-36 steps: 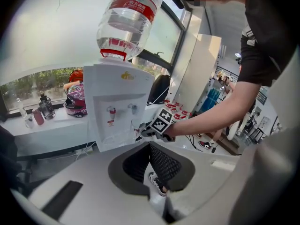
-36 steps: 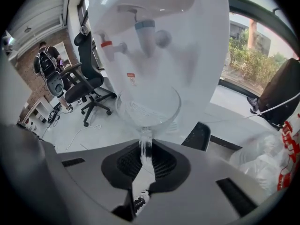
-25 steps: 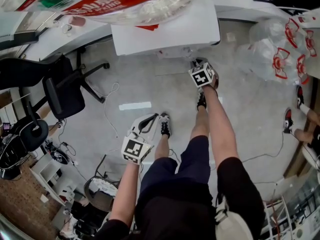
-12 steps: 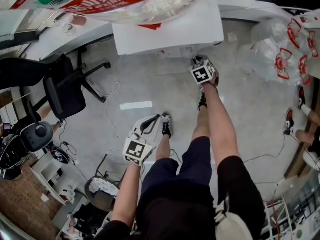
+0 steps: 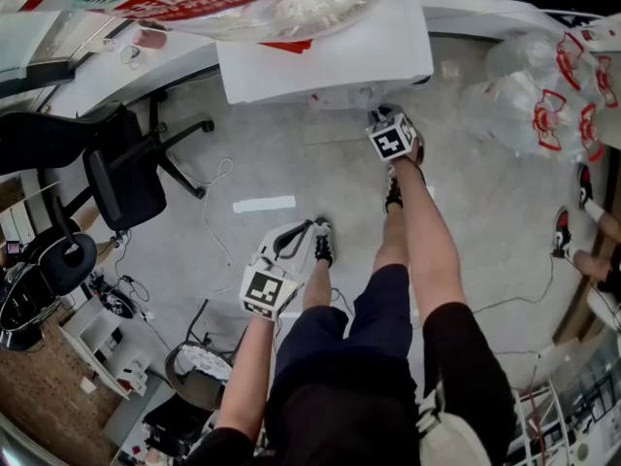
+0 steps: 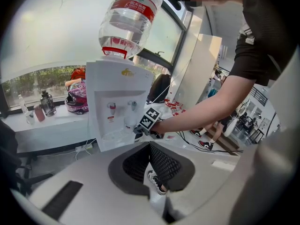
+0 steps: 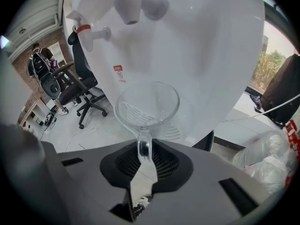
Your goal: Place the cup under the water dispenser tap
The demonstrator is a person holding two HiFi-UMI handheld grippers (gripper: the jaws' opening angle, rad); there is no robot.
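White water dispenser (image 6: 119,102) ahead — an arm (image 6: 211,109) reaches its taps; left hand-held gripper (image 6: 150,146) jaws together.

Bright, even daylight; strong fisheye bending and dark corners; mostly sharp.

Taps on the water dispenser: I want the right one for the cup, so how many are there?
2. In the right gripper view, a red-collared tap on the left and a plain white tap right of it, above the clear cup. None looks hidden.

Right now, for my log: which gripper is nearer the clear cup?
Right. The right gripper, jaws opening, straddles the handle of the clear cup at the water dispenser; the left gripper hangs far back.
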